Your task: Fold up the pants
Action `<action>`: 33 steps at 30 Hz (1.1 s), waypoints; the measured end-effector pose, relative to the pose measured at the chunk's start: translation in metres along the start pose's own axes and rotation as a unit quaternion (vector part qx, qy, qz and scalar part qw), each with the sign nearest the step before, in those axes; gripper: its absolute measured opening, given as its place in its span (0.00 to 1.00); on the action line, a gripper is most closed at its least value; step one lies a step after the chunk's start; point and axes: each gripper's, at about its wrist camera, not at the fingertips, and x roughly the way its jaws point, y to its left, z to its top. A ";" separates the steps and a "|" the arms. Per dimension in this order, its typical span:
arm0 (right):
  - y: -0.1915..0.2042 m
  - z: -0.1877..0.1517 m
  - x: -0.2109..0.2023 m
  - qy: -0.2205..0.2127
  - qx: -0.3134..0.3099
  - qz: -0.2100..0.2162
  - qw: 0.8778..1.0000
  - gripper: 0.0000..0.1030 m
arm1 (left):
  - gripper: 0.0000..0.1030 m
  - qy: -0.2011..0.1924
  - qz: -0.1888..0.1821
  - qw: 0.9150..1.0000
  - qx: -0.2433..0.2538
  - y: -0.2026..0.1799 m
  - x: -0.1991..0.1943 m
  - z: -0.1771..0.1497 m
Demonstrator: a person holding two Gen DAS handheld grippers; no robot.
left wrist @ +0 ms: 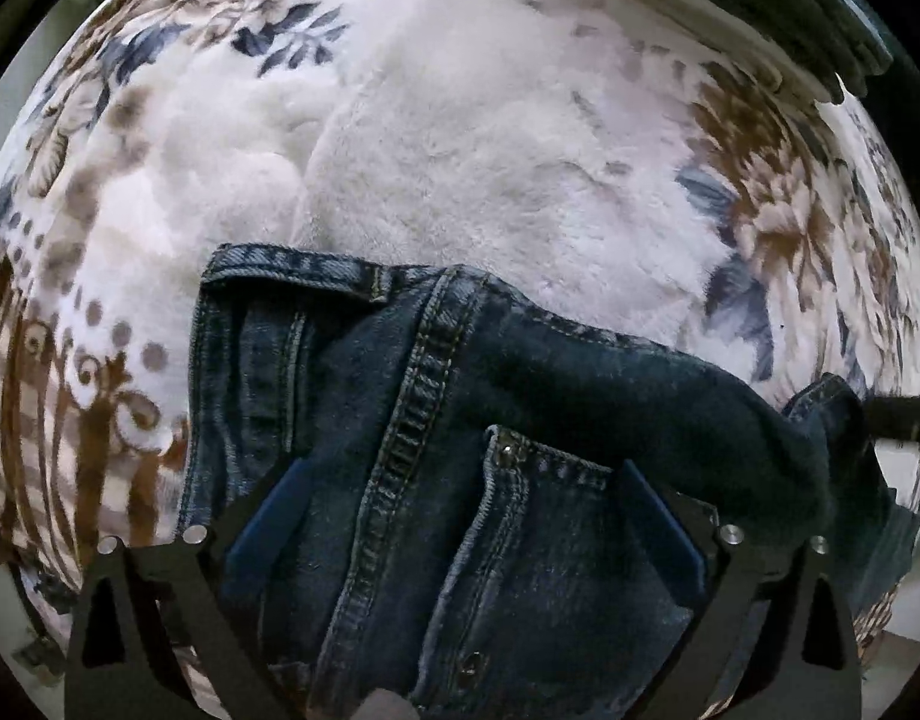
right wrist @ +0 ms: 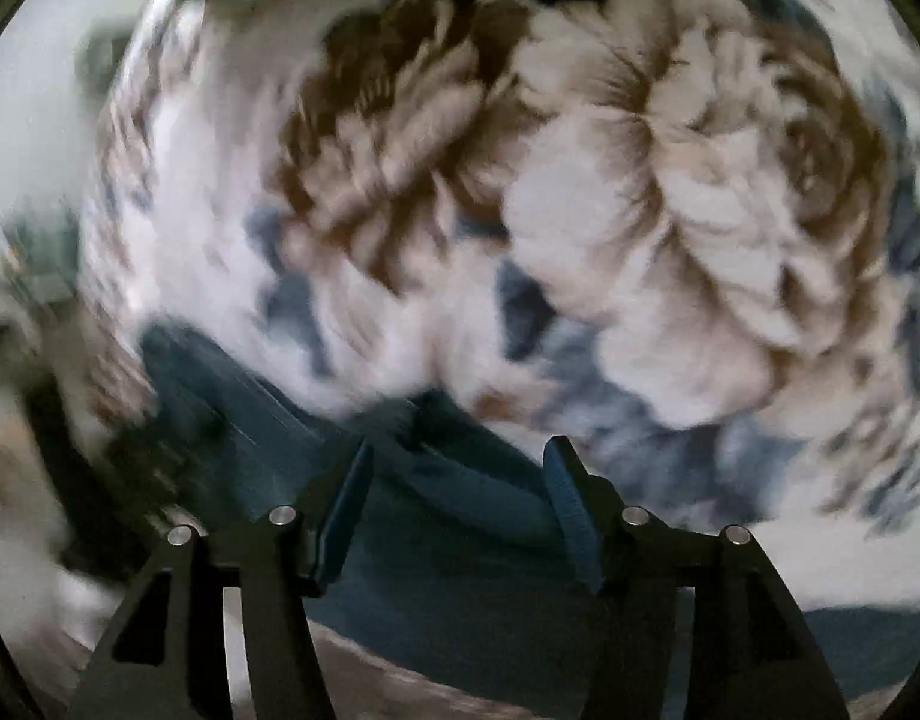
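Dark blue denim pants (left wrist: pixel 460 480) lie on a plush floral blanket (left wrist: pixel 460 150), waistband and back pocket toward the camera. My left gripper (left wrist: pixel 460 468) is open, its blue pads (left wrist: pixel 274 516) wide apart over the seat of the pants. The right gripper's black tip (left wrist: pixel 898 414) shows at the far right edge of the denim. In the blurred right wrist view, my right gripper (right wrist: pixel 457 450) is open over a fold of the pants (right wrist: pixel 460 540), with denim between the blue pads (right wrist: pixel 571 504).
The blanket (right wrist: pixel 640 210) has white, brown and blue flower print and covers nearly everything in view. A dark folded stack (left wrist: pixel 790 6) sits at the far right top. A pale floor or wall (right wrist: pixel 34 150) shows at the left edge.
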 end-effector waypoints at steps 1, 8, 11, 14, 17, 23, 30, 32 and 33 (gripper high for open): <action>0.004 -0.002 0.003 0.010 -0.030 -0.018 0.999 0.59 | 1.00 0.000 0.002 1.000 0.000 0.000 0.001 0.000; -0.011 -0.008 -0.001 -0.026 -0.021 -0.047 0.998 0.04 | 1.00 -0.001 -0.019 1.000 -0.014 -0.002 -0.020 0.015; -0.032 -0.009 0.001 -0.024 0.031 -0.017 0.999 0.04 | 1.00 -0.010 -0.012 1.000 -0.018 -0.004 -0.032 0.011; -0.063 -0.014 -0.005 -0.020 0.083 0.030 0.996 0.08 | 1.00 -0.018 0.012 1.000 -0.009 -0.011 -0.037 0.007; -0.109 -0.020 -0.021 -0.016 0.166 0.126 0.978 0.23 | 1.00 -0.010 0.025 1.000 0.004 -0.020 -0.033 0.000; -0.109 0.011 -0.036 -0.021 0.133 0.150 0.980 0.63 | 1.00 -0.013 0.038 0.999 0.024 -0.043 -0.022 -0.004; -0.068 0.033 -0.006 0.031 0.064 0.053 0.996 0.11 | 1.00 -0.013 0.035 0.999 0.037 -0.083 -0.008 0.009; -0.084 0.028 -0.024 -0.010 0.103 0.068 0.992 0.10 | 1.00 -0.016 0.037 0.998 0.040 -0.092 -0.004 0.011; -0.092 0.026 -0.025 -0.015 0.115 0.076 0.990 0.10 | 1.00 -0.014 0.038 0.998 0.043 -0.095 0.001 0.011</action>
